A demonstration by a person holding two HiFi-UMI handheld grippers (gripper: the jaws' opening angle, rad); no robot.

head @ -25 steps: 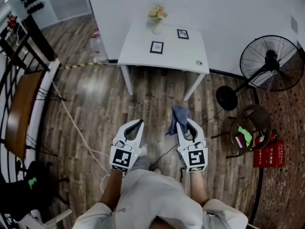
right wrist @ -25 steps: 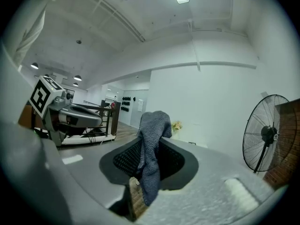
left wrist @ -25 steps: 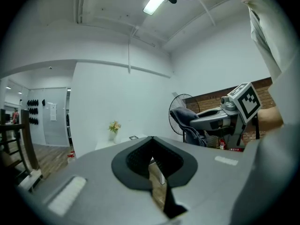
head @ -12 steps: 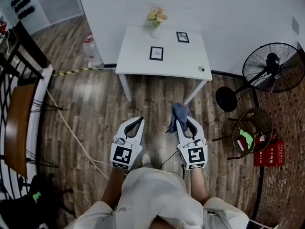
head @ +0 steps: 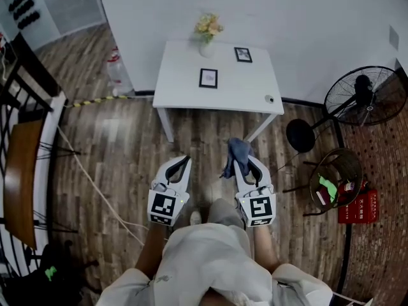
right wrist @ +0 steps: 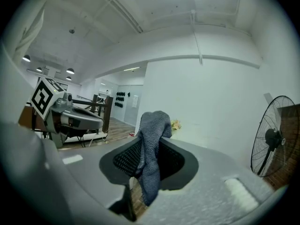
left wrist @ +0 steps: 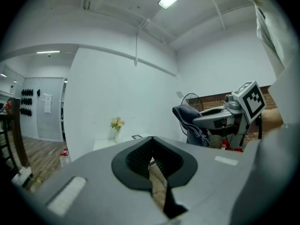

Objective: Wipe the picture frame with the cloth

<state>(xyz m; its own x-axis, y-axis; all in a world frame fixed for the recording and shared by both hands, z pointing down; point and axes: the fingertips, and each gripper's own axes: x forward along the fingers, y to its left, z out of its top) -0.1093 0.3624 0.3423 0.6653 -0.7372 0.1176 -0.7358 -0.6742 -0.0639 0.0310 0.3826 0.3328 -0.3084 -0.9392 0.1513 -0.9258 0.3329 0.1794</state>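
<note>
Two small dark picture frames stand on a white table (head: 248, 97): one frame (head: 208, 78) near the middle, the other frame (head: 242, 55) at the back by the wall. My right gripper (head: 241, 160) is shut on a grey-blue cloth (head: 237, 153), which drapes over its tips; the cloth (right wrist: 151, 146) hangs between the jaws in the right gripper view. My left gripper (head: 183, 162) is shut with nothing in it. Both grippers are held over the wooden floor, short of the table. The left gripper view shows the right gripper (left wrist: 220, 121) with the cloth (left wrist: 190, 121).
A vase of flowers (head: 208, 30) stands at the table's back edge and a small round object (head: 270, 99) near its right corner. A floor fan (head: 357, 97) and a round basket stool (head: 335, 177) stand to the right. A cable (head: 89, 177) runs across the floor at left.
The table has come a little closer in the head view as the person walks toward it. Both grippers keep their pose, and the cloth stays in the right one.
</note>
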